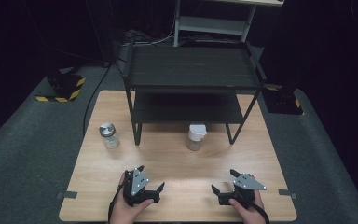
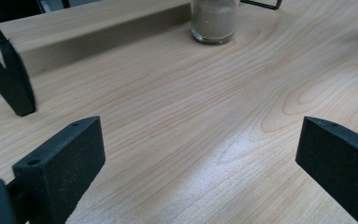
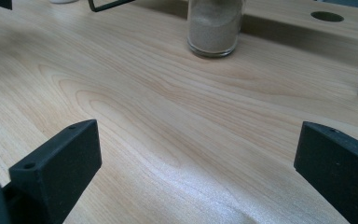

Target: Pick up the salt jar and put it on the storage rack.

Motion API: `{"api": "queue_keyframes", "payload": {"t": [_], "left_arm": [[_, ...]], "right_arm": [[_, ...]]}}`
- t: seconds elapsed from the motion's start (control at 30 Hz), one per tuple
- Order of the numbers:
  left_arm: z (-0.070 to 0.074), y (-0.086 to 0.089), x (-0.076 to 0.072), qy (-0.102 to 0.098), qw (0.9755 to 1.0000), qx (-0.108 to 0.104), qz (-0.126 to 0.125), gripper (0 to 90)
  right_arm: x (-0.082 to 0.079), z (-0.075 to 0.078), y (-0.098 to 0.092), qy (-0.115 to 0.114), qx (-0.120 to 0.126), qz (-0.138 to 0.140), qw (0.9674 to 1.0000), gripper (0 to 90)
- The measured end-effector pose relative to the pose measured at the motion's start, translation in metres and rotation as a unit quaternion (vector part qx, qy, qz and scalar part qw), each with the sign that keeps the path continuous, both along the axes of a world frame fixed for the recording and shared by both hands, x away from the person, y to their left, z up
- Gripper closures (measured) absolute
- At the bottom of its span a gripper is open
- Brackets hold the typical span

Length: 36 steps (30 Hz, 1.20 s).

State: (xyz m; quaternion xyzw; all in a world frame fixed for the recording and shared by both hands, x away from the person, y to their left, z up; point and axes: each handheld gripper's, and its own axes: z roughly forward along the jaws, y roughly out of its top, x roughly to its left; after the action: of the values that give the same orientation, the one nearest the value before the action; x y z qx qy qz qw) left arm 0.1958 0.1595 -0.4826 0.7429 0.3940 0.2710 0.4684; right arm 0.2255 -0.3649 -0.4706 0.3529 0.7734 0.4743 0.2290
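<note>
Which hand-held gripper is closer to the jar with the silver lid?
Left. The left hand-held gripper sits just below and right of the silver-lid jar; the right hand-held gripper is far across the table, nearer the white-cap jar.

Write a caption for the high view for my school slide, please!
Two open claws, left and right, wait on a wooden table near two jars.

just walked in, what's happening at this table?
Nothing is being handled yet. A person holds the left tongs and the right tongs low over the near edge of the wooden table, both open and empty. Farther back stand a silver-lidded jar and a white-capped jar of pale powder, the latter at the front of a black two-tier shelf. Both tongs point toward the white-capped jar.
</note>
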Motion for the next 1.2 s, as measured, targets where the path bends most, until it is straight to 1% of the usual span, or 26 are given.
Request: {"api": "queue_keyframes", "payload": {"t": [0.1,0.2,0.27,0.37,0.47,0.67,0.83,0.87,1.07,1.17,1.2], "left_arm": [[-0.001,0.003,0.000,0.001,1.0000,-0.009,0.001,1.5],[-0.002,0.006,-0.001,-0.002,1.0000,-0.009,-0.002,1.5],[-0.002,0.008,-0.001,-0.002,0.9999,-0.010,0.001,1.5],[-0.002,0.012,-0.002,-0.005,0.9998,-0.018,0.011,1.4],[-0.001,0.019,-0.003,-0.011,0.9994,-0.027,0.021,1.5],[0.001,0.034,-0.006,-0.025,0.9982,-0.031,0.045,1.2],[0.003,0.048,-0.006,-0.034,0.9963,-0.039,0.068,0.7],[0.004,0.052,-0.005,-0.036,0.9959,-0.038,0.073,0.7],[0.005,0.068,-0.002,-0.043,0.9922,-0.044,0.108,0.5],[0.004,0.074,0.001,-0.048,0.9904,-0.043,0.122,0.4],[0.005,0.075,0.002,-0.048,0.9901,-0.040,0.126,0.4]], "right_arm": [[-0.001,-0.001,-0.001,-0.001,0.002,-0.001,1.0000,0.3],[0.000,0.000,-0.001,0.000,0.002,0.001,1.0000,0.2],[0.001,0.000,-0.001,0.001,0.002,0.002,1.0000,0.3],[0.001,0.000,-0.001,0.001,0.003,0.003,1.0000,0.3],[0.001,0.000,-0.001,0.000,0.003,0.005,1.0000,0.2],[0.001,-0.001,-0.001,-0.001,0.002,0.005,1.0000,0.3],[0.000,-0.001,0.000,-0.003,0.001,0.004,1.0000,0.3],[-0.001,-0.001,0.000,-0.004,0.001,0.004,1.0000,0.2],[-0.001,-0.001,0.000,-0.005,0.002,0.002,1.0000,0.3],[-0.001,-0.001,0.000,-0.004,0.002,0.002,1.0000,0.2],[-0.001,-0.001,0.000,-0.004,0.003,0.002,1.0000,0.2]]}}
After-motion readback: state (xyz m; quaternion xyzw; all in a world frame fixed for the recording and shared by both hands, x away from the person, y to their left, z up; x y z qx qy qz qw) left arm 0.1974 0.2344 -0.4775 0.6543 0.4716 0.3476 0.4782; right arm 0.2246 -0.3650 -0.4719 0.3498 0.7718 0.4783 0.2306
